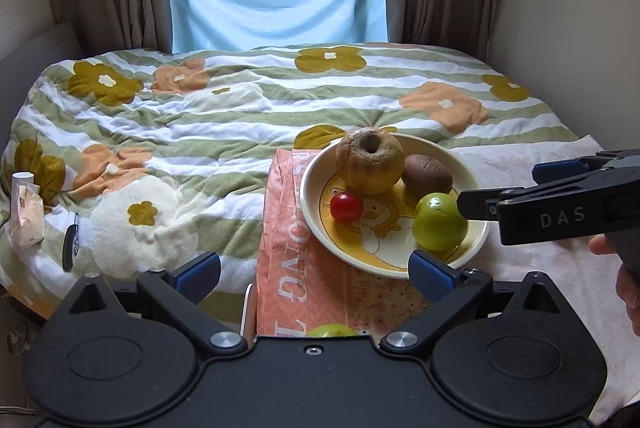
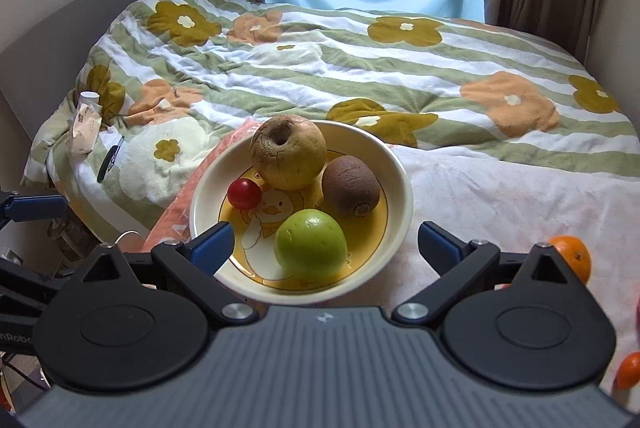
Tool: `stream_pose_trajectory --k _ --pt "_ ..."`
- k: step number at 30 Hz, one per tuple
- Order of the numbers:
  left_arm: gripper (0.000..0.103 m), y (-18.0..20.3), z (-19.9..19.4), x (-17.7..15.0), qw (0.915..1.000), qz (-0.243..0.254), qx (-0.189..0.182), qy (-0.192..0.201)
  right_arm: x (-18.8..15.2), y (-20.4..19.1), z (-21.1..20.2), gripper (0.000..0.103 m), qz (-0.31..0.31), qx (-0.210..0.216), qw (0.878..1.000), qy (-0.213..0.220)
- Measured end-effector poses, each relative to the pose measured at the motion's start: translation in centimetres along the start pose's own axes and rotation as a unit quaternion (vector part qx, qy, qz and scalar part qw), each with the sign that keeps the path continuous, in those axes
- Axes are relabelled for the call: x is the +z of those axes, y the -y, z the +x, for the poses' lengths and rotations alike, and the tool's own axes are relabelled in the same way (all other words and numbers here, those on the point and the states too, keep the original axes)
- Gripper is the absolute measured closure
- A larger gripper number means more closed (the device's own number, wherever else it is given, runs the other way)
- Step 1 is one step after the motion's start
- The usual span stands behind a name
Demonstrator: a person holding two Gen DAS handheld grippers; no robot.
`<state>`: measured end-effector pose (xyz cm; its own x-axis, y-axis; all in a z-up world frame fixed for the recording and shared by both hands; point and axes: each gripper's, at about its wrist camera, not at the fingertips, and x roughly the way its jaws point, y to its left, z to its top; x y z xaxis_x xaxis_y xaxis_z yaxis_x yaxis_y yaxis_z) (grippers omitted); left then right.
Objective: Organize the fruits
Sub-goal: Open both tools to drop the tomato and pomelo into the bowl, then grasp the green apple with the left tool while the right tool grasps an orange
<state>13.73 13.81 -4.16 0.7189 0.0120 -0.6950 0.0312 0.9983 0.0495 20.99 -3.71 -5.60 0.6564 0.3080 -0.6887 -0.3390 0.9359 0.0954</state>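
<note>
A cream plate [image 1: 308, 188] [image 2: 400, 168] with a duck picture holds a wrinkled brown apple [image 1: 370, 160] [image 2: 288, 154], a kiwi [image 1: 427, 175] [image 2: 350, 184], a cherry tomato [image 1: 346, 206] [image 2: 244, 193] and a green apple [image 1: 439, 222] [image 2: 310, 244]. My right gripper [image 2: 326, 244] [image 1: 500, 188] stands open, one finger on each side of the green apple, its pads off the fruit. My left gripper [image 1: 314, 274] is open and empty at the plate's near left rim. Another green fruit [image 1: 331, 330] peeks out behind its body. Two oranges [image 2: 572, 256] [image 2: 628, 376] lie to the right.
The plate rests on an orange printed cloth [image 1: 280, 268] and a white cloth [image 2: 500, 208] over a floral quilt [image 1: 200, 116]. A paper packet [image 1: 26, 212] and a small black item [image 1: 70, 244] lie at the bed's left edge. A hand [image 1: 628, 288] holds the right gripper.
</note>
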Motion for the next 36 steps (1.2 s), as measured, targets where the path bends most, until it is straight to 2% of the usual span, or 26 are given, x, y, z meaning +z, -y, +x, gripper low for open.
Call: stream_pose_trajectory --k 13,22,29,36 --pt "0.001 1.2 -3.9 0.3 0.9995 0.003 -0.012 0.027 -1.1 1.9 -6.4 0.0 0.032 -0.031 0.999 0.025" --pt "0.001 3.4 -5.6 -0.8 0.9991 -0.017 0.022 0.032 -3.0 5.3 -9.6 0.0 0.046 -0.042 0.998 0.026" --pt "0.001 5.0 -4.6 -2.7 0.9956 -0.065 0.066 0.013 -4.7 8.9 -8.7 0.0 0.05 -0.059 0.997 0.009" --pt "0.004 6.4 -1.4 -4.9 0.9895 -0.097 0.107 0.002 -6.7 11.5 -5.6 0.0 0.044 -0.075 0.996 0.004"
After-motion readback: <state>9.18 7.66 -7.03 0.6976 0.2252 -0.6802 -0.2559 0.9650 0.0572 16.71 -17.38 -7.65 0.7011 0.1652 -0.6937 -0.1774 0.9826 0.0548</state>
